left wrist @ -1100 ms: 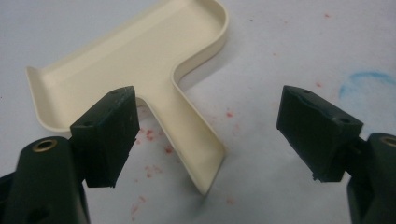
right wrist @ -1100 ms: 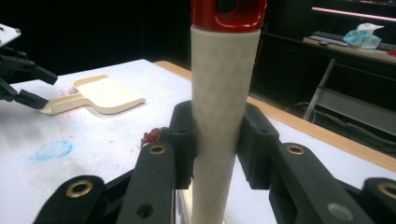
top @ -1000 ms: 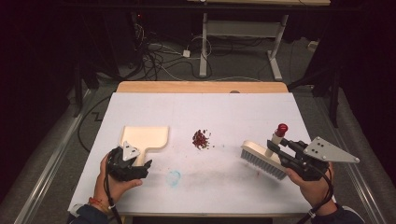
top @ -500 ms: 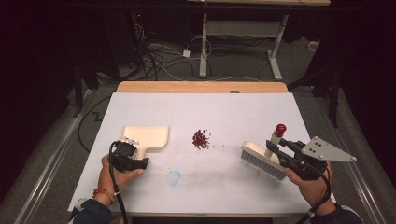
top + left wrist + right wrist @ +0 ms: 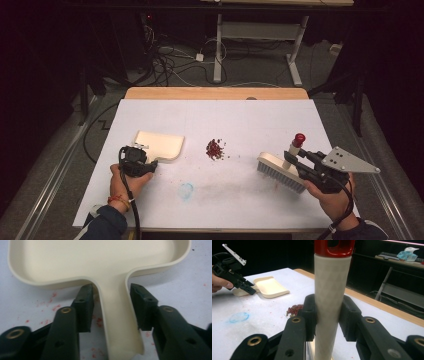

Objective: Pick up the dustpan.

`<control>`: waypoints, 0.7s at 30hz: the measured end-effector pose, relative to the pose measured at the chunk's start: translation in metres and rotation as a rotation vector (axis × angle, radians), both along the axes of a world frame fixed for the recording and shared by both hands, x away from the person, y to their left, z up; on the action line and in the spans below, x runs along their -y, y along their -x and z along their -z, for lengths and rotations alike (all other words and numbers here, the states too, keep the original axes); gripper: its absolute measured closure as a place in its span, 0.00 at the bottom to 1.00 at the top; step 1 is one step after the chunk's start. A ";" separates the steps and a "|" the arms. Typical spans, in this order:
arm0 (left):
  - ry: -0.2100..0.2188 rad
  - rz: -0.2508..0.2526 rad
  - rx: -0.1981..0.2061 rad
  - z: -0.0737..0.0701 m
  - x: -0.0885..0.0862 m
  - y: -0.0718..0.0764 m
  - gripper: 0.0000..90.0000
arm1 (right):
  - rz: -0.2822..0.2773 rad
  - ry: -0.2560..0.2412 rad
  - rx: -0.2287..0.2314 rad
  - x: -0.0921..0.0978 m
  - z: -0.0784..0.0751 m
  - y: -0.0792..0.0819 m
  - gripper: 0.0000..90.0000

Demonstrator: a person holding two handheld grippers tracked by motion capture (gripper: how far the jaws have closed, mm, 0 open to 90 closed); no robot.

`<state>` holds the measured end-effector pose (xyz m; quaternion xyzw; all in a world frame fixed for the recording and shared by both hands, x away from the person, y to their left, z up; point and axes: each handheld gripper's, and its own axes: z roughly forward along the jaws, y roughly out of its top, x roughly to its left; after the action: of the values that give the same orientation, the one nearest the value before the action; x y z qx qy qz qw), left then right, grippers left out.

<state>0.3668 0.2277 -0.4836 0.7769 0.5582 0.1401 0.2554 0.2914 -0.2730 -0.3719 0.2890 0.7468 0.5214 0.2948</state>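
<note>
blue smudge (image 5: 186, 190) on white table (image 5: 250, 120) | cables (image 5: 170, 60) on floor | tissue pack (image 5: 408, 255)

- The dustpan (image 5: 95, 262) is being cut off by the top edge in the left gripper view.
- The brush handle (image 5: 331, 300) is being cropped at top and bottom in the right gripper view; the bristles are being hidden there.
</note>
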 end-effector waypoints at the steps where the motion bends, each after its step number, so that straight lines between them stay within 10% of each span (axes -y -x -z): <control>1: -0.006 0.002 0.003 0.000 0.000 0.000 0.70 | 0.001 0.001 0.001 0.000 0.000 0.000 0.77; 21: -0.046 0.105 0.041 -0.020 -0.009 0.010 0.71 | -0.003 -0.005 -0.008 0.000 -0.001 -0.007 0.77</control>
<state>0.3570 0.2368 -0.4632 0.8077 0.5080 0.1552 0.2558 0.2988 -0.2730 -0.3709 0.2909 0.7471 0.5225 0.2902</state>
